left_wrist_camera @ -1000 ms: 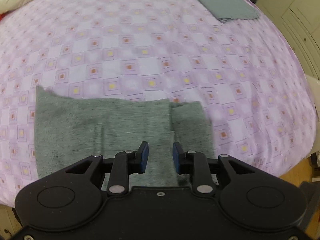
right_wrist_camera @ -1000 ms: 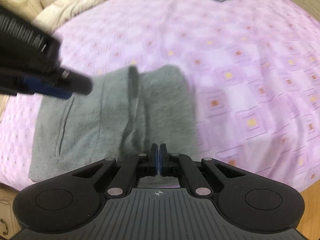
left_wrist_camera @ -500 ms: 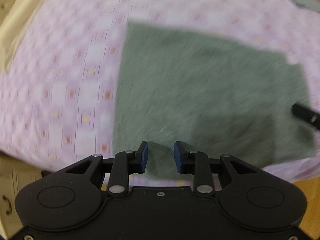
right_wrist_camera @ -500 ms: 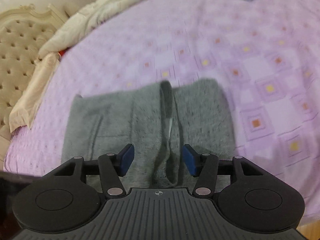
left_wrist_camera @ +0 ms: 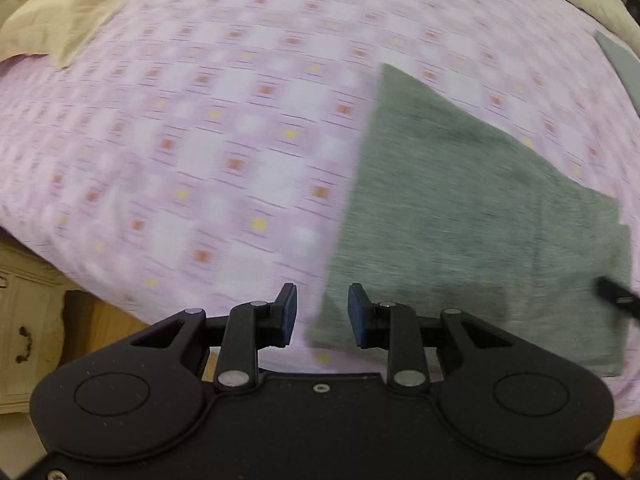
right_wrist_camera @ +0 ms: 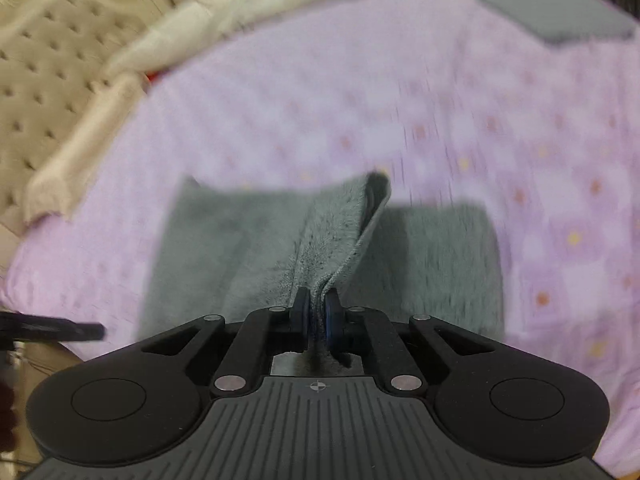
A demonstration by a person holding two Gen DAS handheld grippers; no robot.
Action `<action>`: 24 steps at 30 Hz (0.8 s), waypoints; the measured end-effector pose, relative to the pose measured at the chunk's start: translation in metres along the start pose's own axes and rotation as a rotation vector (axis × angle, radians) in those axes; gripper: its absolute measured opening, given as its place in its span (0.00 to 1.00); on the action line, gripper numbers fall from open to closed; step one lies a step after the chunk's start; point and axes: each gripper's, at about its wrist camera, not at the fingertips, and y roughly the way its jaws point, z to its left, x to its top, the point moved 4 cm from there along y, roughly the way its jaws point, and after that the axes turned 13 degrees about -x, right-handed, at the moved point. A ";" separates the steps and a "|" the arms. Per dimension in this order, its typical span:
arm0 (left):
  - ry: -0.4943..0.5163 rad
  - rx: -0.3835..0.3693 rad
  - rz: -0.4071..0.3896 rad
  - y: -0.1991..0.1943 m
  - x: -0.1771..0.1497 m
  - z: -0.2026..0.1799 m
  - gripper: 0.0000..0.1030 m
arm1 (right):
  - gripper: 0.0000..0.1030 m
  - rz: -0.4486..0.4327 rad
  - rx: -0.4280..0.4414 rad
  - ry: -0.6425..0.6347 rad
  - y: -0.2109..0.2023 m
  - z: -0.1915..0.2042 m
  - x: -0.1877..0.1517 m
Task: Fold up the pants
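Note:
Grey fleece pants (left_wrist_camera: 460, 220) lie folded flat on the purple checked bedspread (left_wrist_camera: 200, 160), near the bed's front edge. My left gripper (left_wrist_camera: 322, 314) is open and points steeply down over the pants' near left corner; the cloth edge shows between its blue pads without being pinched. In the right wrist view my right gripper (right_wrist_camera: 316, 308) is closing, and its pads press on a raised ridge of the pants (right_wrist_camera: 224, 248) at the middle fold. That ridge stands up from the bed. A finger of the right gripper (left_wrist_camera: 616, 300) shows at the left wrist view's right edge.
A second folded grey garment (right_wrist_camera: 552, 12) lies at the far right of the bed. A beige blanket (left_wrist_camera: 60, 12) and a tufted headboard (right_wrist_camera: 48, 80) border the far left. A cream cabinet (left_wrist_camera: 24, 320) and wooden floor sit below the bed's edge.
My left gripper swept from the pants' middle to their left corner, staying open. My right gripper opened, then closed on the middle fold and raised it.

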 end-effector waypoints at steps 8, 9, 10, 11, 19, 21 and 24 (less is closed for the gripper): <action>0.039 0.015 -0.006 0.007 0.002 0.008 0.37 | 0.09 0.056 -0.170 -0.031 0.022 -0.036 -0.015; 0.052 0.013 0.005 0.013 0.002 0.003 0.37 | 0.09 0.058 -0.182 -0.051 0.025 -0.035 -0.017; 0.063 0.006 0.011 0.017 0.002 -0.003 0.37 | 0.09 0.051 -0.191 -0.070 0.025 -0.033 -0.018; 0.079 -0.008 0.015 0.021 0.002 -0.010 0.37 | 0.10 0.041 -0.198 -0.090 0.023 -0.029 -0.017; 0.246 0.056 0.190 0.081 -0.024 -0.045 0.41 | 0.14 -0.081 -0.293 -0.126 0.004 -0.021 -0.011; 0.241 0.060 0.165 0.075 -0.023 -0.047 0.40 | 0.14 -0.148 -0.296 -0.140 -0.002 -0.019 -0.006; 0.226 0.010 0.071 0.052 -0.011 -0.057 0.39 | 0.14 -0.179 -0.252 -0.173 0.000 -0.010 0.005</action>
